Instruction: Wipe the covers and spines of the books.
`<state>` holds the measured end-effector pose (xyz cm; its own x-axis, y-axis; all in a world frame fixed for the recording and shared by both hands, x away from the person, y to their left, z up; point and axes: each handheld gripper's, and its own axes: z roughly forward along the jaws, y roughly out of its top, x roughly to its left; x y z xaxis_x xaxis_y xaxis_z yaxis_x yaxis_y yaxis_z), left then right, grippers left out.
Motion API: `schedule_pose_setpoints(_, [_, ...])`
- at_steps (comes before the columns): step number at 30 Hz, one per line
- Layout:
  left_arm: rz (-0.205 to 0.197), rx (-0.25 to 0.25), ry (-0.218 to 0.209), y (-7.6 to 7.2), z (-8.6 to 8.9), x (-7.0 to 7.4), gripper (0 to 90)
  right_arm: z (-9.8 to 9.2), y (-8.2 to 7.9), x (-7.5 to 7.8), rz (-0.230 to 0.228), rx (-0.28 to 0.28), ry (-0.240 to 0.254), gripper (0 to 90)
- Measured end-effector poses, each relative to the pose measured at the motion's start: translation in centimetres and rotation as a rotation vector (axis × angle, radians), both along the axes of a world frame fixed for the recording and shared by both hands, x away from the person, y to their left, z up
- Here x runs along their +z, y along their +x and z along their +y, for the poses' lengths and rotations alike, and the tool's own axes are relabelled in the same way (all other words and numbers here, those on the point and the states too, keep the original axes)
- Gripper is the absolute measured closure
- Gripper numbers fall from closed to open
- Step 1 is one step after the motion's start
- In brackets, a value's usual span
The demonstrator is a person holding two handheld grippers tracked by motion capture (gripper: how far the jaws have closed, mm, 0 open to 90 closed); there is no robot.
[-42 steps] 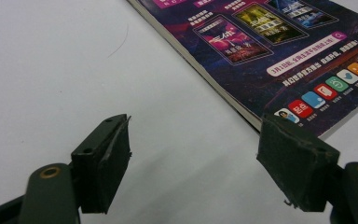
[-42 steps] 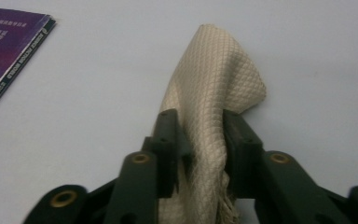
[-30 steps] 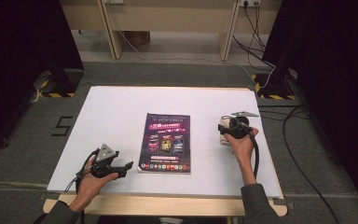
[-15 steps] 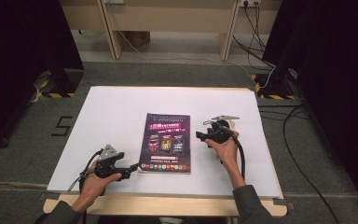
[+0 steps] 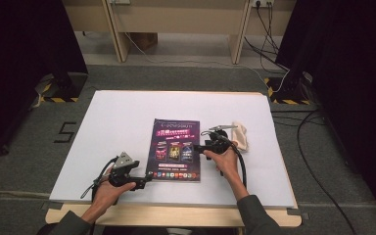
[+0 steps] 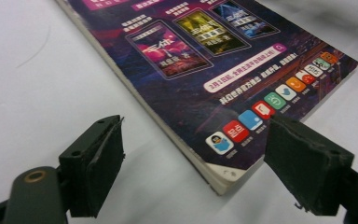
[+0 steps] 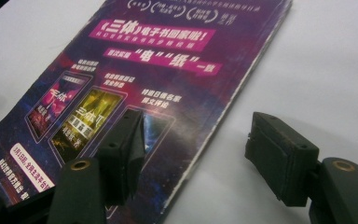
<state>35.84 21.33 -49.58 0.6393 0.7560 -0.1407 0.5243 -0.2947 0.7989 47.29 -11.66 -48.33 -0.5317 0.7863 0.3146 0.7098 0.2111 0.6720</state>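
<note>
A thin book [image 5: 175,149] with a dark purple cover lies flat in the middle of the white table [image 5: 127,112]. My left gripper [image 5: 146,179] lies low at the book's near left corner. In the left gripper view its jaws [image 6: 196,140] stand wide apart, with that corner of the book [image 6: 191,60] between them and untouched. My right gripper [image 5: 201,147] is at the book's right edge. In the right gripper view one jaw hangs over the cover [image 7: 158,60] and the other over bare table, so my right gripper [image 7: 198,130] is open. Both pairs of jaws have just been opening.
A crumpled beige cloth [image 5: 240,136] lies on the table just right of my right gripper. Cables trail from both grippers toward the table's near edge. Desk legs and floor cables lie beyond the far edge.
My right gripper moved left and down to the book's right edge, uncovering the beige cloth. My left gripper slid right toward the book's near left corner.
</note>
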Motion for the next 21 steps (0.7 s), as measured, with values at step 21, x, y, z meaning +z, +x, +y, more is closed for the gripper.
schedule_pose_setpoints(21, [0.04, -0.12, 0.013, -1.5, -3.2, -0.5, 17.0, 1.0, 0.2, -0.6, 0.017, -0.024, 0.055, 36.4])
